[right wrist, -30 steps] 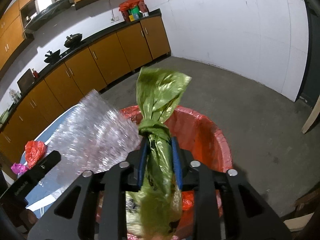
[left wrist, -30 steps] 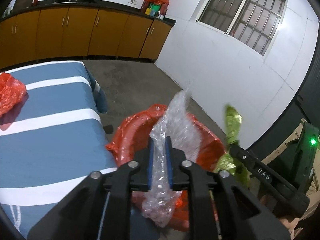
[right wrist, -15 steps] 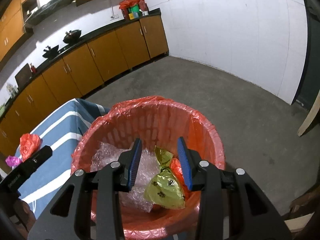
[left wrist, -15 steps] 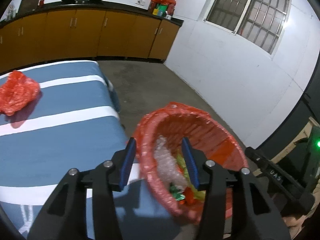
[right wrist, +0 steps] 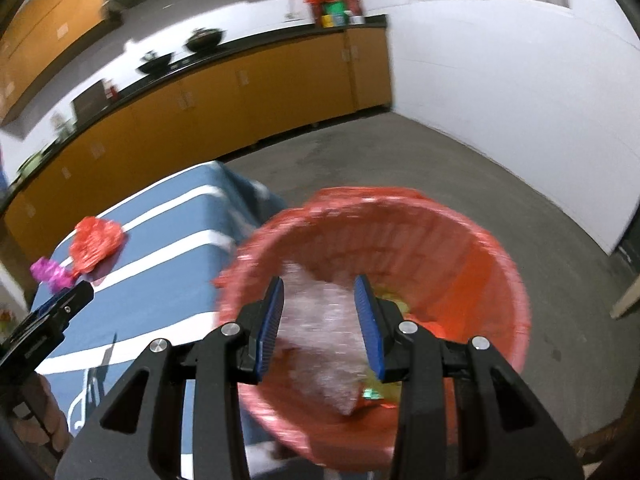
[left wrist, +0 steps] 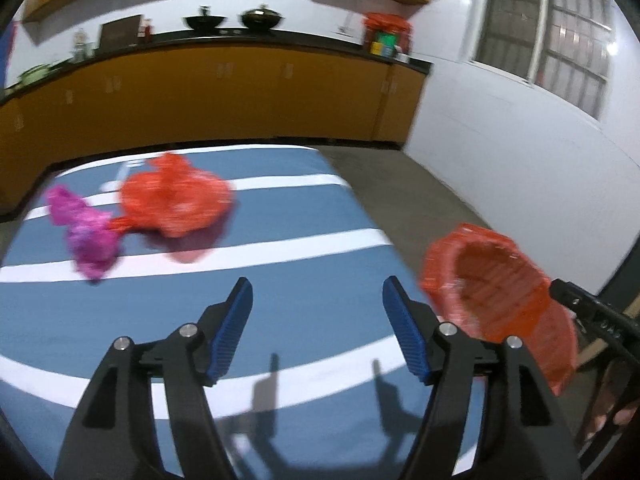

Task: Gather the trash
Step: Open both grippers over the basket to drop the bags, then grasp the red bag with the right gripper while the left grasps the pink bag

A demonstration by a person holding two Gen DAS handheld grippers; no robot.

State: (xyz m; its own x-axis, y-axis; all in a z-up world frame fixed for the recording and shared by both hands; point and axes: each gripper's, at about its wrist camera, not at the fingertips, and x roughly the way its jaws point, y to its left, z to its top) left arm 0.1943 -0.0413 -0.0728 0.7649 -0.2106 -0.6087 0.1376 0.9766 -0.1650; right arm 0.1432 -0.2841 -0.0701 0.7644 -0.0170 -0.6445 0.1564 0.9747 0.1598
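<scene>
- Likely feather-light and floppy, the crumpled red bag point(left wrist: 176, 204) should take a pinch on any raised fold; it lies beside the pink wrapper point(left wrist: 86, 236) on the striped table point(left wrist: 280, 280).
- Left gripper point(left wrist: 318, 308) is spread, holding nothing.
- Right gripper point(right wrist: 320, 300) gapes over the bin point(right wrist: 480, 264), holding nothing.

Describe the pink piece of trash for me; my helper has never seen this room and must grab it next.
Start at the blue table with white stripes standing in front of the long orange cabinets. Near its far left corner lie two crumpled plastic bags touching each other. Yours is the smaller magenta crumpled bag, left of the larger red-orange crumpled bag.
</scene>
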